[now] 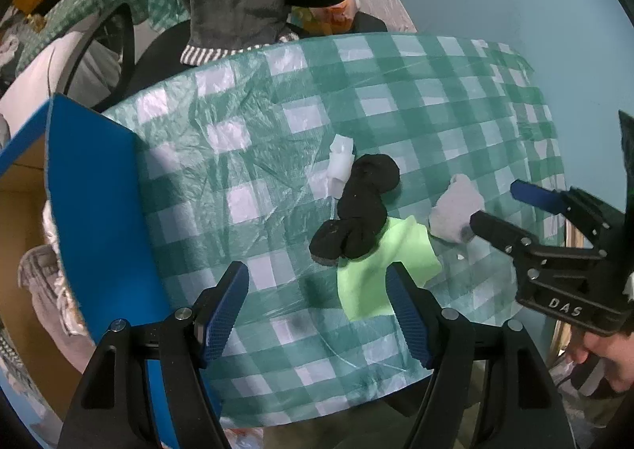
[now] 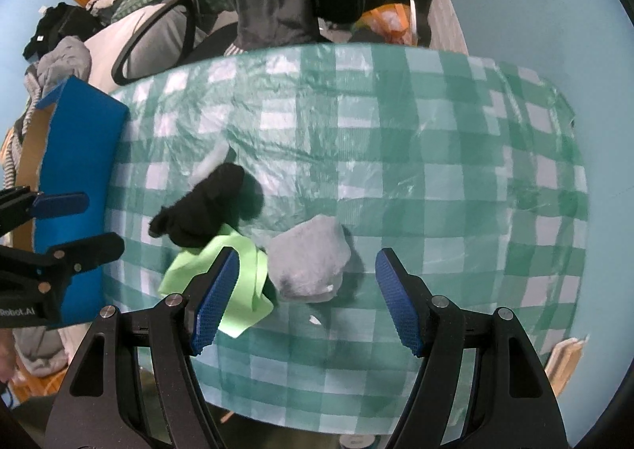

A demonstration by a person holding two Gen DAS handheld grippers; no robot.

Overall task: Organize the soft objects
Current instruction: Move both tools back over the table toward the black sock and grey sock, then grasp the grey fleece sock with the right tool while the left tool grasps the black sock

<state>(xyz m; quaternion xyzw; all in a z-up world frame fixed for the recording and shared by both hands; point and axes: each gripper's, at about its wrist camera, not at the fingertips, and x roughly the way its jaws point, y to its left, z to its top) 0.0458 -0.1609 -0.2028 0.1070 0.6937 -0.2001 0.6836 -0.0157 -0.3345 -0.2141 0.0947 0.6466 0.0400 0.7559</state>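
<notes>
While both grippers gape, only the left wrist view shows the white piece behind the black sock.

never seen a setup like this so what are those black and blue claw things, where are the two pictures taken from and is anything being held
The claws are two-finger grippers that a person holds, one per hand; no robot arm is involved. Each picture comes from a fisheye camera on one gripper, looking along its fingers.

The left gripper and right gripper are both open and hold nothing.

On the green checked tablecloth lie a black sock bundle partly on a lime green cloth, a grey sock bundle in front of the right gripper, and a small white piece beside the black one. A blue box with its flap up stands at the table's left.
</notes>
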